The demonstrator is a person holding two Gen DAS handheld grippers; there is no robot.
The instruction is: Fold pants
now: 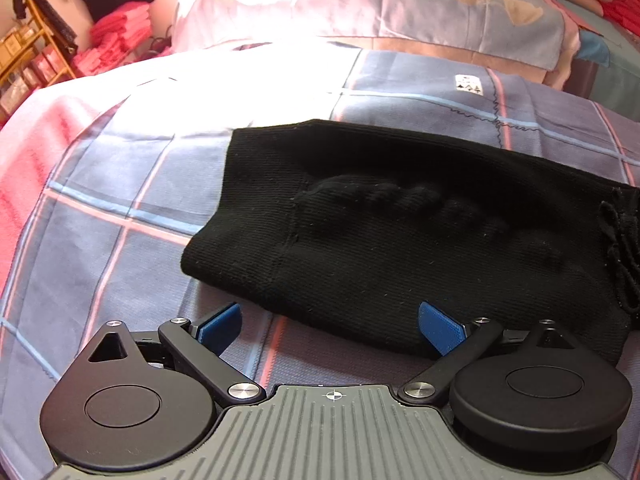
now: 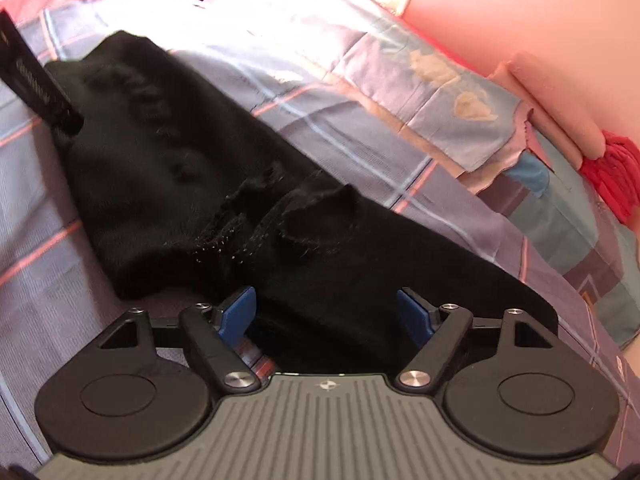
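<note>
Evidently soft and limp, the black knit pants [image 1: 400, 232] want pinching at their near edge on the bed [image 1: 120, 184]; left gripper [image 1: 330, 328] and right gripper [image 2: 326, 316] both gape, empty.

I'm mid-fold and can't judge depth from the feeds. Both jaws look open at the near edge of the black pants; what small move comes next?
Probably ease both grippers forward a little and close on the near edge. The left gripper and right gripper both stand open, holding nothing, with the black pants lying flat on the plaid bedsheet right at their blue pads. Whether the pads already straddle the fabric is unclear.
</note>
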